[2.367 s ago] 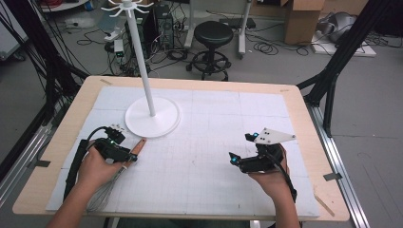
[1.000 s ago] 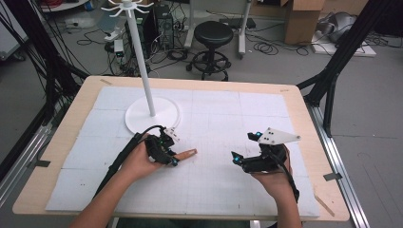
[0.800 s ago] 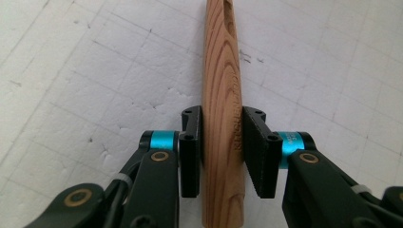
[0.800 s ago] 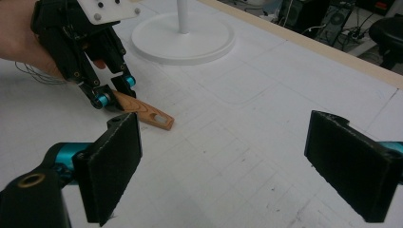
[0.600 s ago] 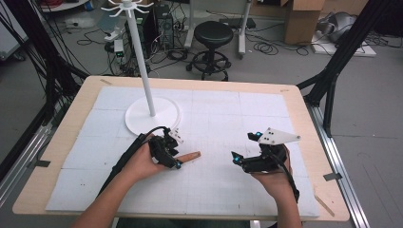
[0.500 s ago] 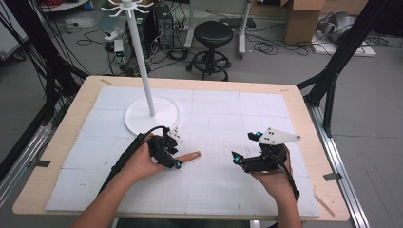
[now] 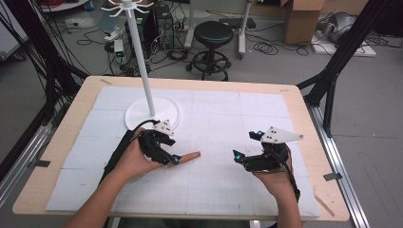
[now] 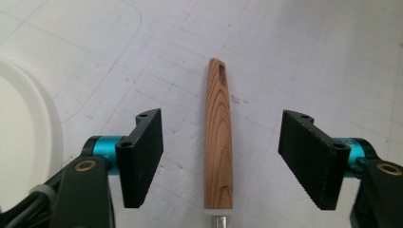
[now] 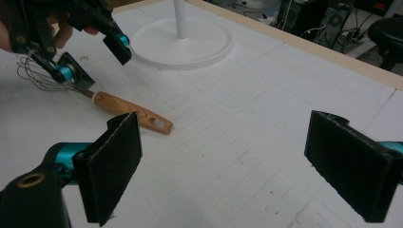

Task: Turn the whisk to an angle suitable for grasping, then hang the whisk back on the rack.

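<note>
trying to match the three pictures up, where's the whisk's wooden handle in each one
High view: wooden handle lies at table centre, poking right from under the left hand-held gripper.
Left gripper view: upright in the middle, between the open jaws, touching neither.
Right gripper view: upper left, lying on the mat below the left hand-held gripper.
Shared landmark: the white stand base.

The whisk (image 9: 90,92) is showing a wooden handle (image 8: 218,137), smooth and lightly glossy with a plain grain, and thin bare metal wires. The left gripper (image 8: 221,159) is wearing matt black jaws with finely ribbed pads on glossy teal metal collars. The desk (image 7: 294,102) is showing a pale wooden rim under a matt white sheet. The stand (image 7: 153,111) is looking like smooth white plastic.
</note>
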{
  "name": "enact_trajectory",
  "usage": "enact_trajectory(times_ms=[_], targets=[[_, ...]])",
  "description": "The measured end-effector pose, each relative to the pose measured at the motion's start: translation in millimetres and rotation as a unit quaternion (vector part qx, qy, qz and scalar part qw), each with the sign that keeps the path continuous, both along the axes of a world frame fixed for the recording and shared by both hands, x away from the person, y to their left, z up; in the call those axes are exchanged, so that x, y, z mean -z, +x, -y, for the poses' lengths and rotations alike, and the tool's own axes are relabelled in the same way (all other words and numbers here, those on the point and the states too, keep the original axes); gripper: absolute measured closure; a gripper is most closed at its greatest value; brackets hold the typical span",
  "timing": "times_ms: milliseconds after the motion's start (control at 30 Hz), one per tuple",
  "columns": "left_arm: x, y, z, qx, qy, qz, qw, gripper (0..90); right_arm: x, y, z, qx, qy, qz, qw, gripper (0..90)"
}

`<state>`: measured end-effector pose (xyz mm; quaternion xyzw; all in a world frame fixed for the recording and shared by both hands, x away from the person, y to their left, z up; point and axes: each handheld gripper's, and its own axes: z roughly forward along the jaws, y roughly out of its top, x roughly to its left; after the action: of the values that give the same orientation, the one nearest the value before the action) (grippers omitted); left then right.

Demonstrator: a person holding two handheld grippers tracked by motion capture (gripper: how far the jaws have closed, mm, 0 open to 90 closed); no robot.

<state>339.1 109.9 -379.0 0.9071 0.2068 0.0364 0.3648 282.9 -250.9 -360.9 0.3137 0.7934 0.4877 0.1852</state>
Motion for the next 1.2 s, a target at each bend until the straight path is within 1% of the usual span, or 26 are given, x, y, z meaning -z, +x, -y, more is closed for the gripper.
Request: enact_trajectory(times_ms=[67, 133, 200, 233, 267, 367, 467, 500, 600, 633, 767, 867, 900, 967, 1000, 1033, 1067, 1133, 1167, 1200], targets=[[-1.0, 0.0, -1.1, 0.000, 0.001, 0.002, 1.0000, 29.3, 0.4, 0.4, 0.2, 0.000, -0.001, -0.001, 1.0000, 10.9], [-3.0, -1.7, -4.5, 0.001, -0.005, 0.012, 0.9999, 25.6, 0.3, 0.6, 1.2, 0.001, 0.000, 0.000, 1.0000, 10.9], [-3.6, -2.5, -5.7, 0.002, -0.003, 0.018, 0.9998, 20.0, -0.1, 0.4, 1.6, 0.000, 0.000, 0.001, 1.0000, 10.9], [-3.6, -2.5, -5.7, 0.002, -0.003, 0.018, 0.9998, 17.7, -0.1, 0.2, 1.7, 0.002, 0.000, 0.002, 1.0000, 10.9], [-3.1, -3.2, -5.7, 0.002, -0.009, 0.019, 0.9998, 17.3, 0.1, 0.2, 1.7, 0.001, 0.000, 0.001, 1.0000, 10.9], [-2.4, -3.3, -6.2, 0.006, -0.011, 0.019, 0.9997, 15.3, 0.2, -0.1, 1.0, 0.000, -0.002, 0.001, 1.0000, 10.9], [-0.9, -2.4, -4.8, 0.005, -0.012, 0.017, 0.9998, 14.9, -0.1, -0.4, 1.2, 0.000, -0.001, 0.001, 1.0000, 10.9], [0.6, -1.5, -4.1, 0.006, -0.010, 0.014, 0.9998, 14.9, -0.2, -0.1, 1.8, 0.001, 0.000, 0.002, 1.0000, 10.9], [6.5, 0.1, -0.7, 0.010, 0.011, 0.010, 0.9998, 15.0, 0.1, 0.4, 3.1, 0.004, 0.001, -0.001, 1.0000, 10.9], [8.8, 0.3, 0.8, 0.012, 0.016, 0.006, 0.9998, 15.3, 0.3, 0.3, 3.0, 0.004, 0.000, 0.000, 1.0000, 10.9], [17.6, 2.5, 7.1, 0.018, 0.036, -0.010, 0.9991, 19.0, 0.6, -0.4, 2.0, 0.002, -0.001, 0.000, 1.0000, 10.9], [26.0, 6.1, 11.7, 0.021, 0.055, -0.022, 0.9981, 27.0, 1.8, 1.2, 0.8, -0.001, -0.005, -0.001, 1.0000, 10.9], [28.7, 6.8, 12.9, 0.020, 0.064, -0.025, 0.9974, 27.0, 1.8, 1.2, 0.8, -0.001, -0.005, -0.001, 1.0000, 10.9], [33.7, 7.3, 15.4, 0.024, 0.077, -0.035, 0.9961, 33.5, 1.3, 0.3, 0.8, -0.003, -0.004, 0.000, 1.0000, 10.9], [35.7, 7.4, 16.8, 0.026, 0.085, -0.038, 0.9953, 35.2, 1.2, 0.2, 0.8, -0.004, -0.002, 0.001, 1.0000, 10.9], [39.1, 7.2, 19.4, 0.029, 0.093, -0.047, 0.9941, 40.3, 1.5, 0.7, 1.0, -0.004, -0.002, -0.001, 1.0000, 10.9], [40.7, 7.5, 20.6, 0.034, 0.099, -0.053, 0.9931, 43.3, 1.8, 1.0, 1.0, -0.005, -0.002, 0.000, 1.0000, 10.9], [42.2, 7.1, 21.6, 0.034, 0.103, -0.050, 0.9929, 46.1, 2.3, 1.3, 1.0, -0.004, -0.003, -0.002, 1.0000, 10.9], [41.2, 7.0, 21.4, 0.031, 0.106, -0.047, 0.9928, 46.1, 2.3, 1.3, 1.0, -0.004, -0.003, -0.002, 1.0000, 10.9], [41.1, 7.7, 20.9, 0.029, 0.106, -0.046, 0.9928, 52.8, 1.9, 0.9, 1.4, -0.005, -0.003, -0.001, 1.0000, 10.9]])
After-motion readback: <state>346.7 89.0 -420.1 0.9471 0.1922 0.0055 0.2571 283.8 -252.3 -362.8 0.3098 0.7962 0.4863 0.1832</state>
